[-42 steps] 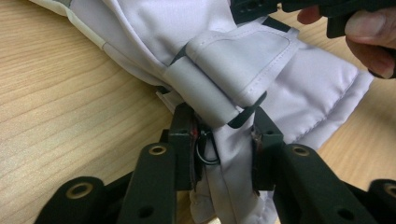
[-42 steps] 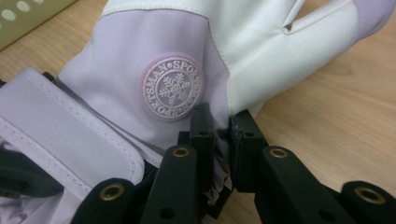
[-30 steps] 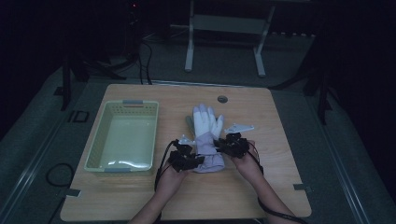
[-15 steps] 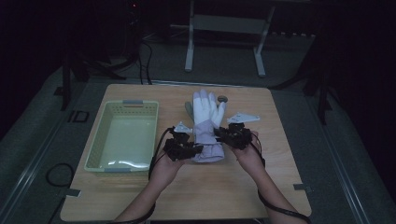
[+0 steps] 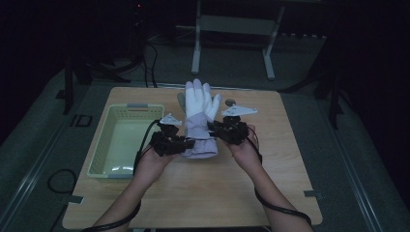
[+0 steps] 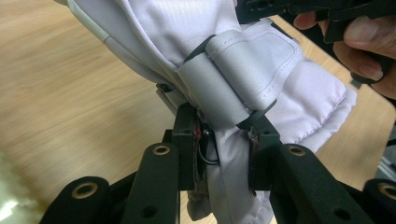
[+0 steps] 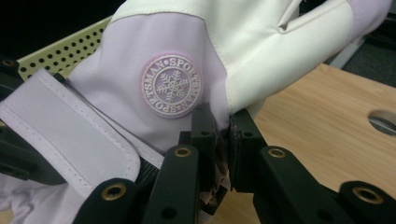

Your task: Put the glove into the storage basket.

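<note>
the glove [image 6: 243, 79] is cut off by the top edge in the left gripper view, and its fingers are cropped in the right gripper view. the basket [image 7: 60, 51] is largely hidden behind the glove there.

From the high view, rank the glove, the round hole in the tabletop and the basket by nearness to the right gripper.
1. Glove: clamped in the right gripper, at its left.
2. Round hole: just beyond it, toward the table's far edge.
3. Basket: farthest, at the table's left side, past the left gripper.
</note>
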The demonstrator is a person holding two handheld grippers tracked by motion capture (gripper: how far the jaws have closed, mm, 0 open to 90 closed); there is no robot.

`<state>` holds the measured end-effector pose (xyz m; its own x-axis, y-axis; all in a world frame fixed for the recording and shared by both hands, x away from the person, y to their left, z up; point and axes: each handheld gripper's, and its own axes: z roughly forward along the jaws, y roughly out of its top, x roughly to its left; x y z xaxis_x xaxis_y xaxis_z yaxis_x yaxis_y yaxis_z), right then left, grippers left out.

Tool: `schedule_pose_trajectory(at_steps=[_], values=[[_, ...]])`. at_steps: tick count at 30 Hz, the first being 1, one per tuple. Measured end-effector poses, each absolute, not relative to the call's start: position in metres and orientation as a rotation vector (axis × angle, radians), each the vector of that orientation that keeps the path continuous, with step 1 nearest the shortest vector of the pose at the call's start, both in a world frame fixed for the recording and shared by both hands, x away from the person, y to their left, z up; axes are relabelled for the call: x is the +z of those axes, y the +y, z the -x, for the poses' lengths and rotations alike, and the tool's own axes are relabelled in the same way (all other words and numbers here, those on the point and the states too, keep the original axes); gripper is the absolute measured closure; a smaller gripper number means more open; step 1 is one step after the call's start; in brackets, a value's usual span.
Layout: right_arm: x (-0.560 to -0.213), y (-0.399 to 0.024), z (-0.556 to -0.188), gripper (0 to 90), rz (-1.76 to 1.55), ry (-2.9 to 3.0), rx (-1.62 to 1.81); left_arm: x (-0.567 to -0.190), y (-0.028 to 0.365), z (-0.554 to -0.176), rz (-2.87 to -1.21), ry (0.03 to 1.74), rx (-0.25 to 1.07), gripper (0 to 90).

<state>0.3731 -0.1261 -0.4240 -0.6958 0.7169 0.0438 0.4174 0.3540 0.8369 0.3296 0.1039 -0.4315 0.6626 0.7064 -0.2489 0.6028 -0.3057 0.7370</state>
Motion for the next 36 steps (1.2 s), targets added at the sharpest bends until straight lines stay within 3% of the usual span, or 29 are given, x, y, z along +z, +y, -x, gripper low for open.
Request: schedule_pose_trajectory(at_steps=[20, 36], values=[[-0.421, -0.022, -0.369, 82.6, -0.946, 2.342, 1.308, -0.423, 0.202, -0.31, -2.033, 1.114, 0.218, 71.3], [-0.442, 0.064, -0.368, 82.6, -0.91, 2.42, 1.287, -0.443, 0.284, -0.305, -2.044, 1.186, 0.174, 71.2]])
